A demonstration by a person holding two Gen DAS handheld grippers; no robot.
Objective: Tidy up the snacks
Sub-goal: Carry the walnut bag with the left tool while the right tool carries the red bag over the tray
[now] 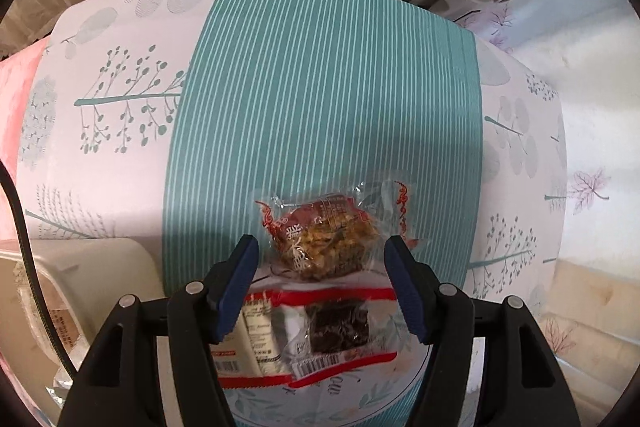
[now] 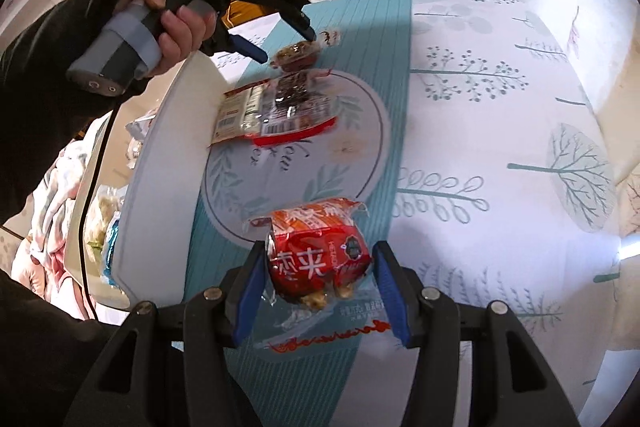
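Two snack packets already lie on the tablecloth's teal stripe (image 1: pixel 320 87): the left gripper (image 1: pixel 320 251), jaws spread, straddles the brown-cake packet (image 1: pixel 324 239) beside the red-edged packet (image 1: pixel 320 339), while the right gripper (image 2: pixel 320 267) carries a red packet (image 2: pixel 320 259), and more wait in the white bin (image 2: pixel 160 167).

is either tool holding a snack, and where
Right tool grips the red snack by its sides. Left tool is open, holding nothing.

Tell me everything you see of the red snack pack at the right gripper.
The red snack pack is a small, puffy, glossy wrapper with large white characters, clear crimped ends and brownish pieces showing at its near end. It sits between the right gripper's blue pads, which appear to pinch its sides, above the teal striped tablecloth.
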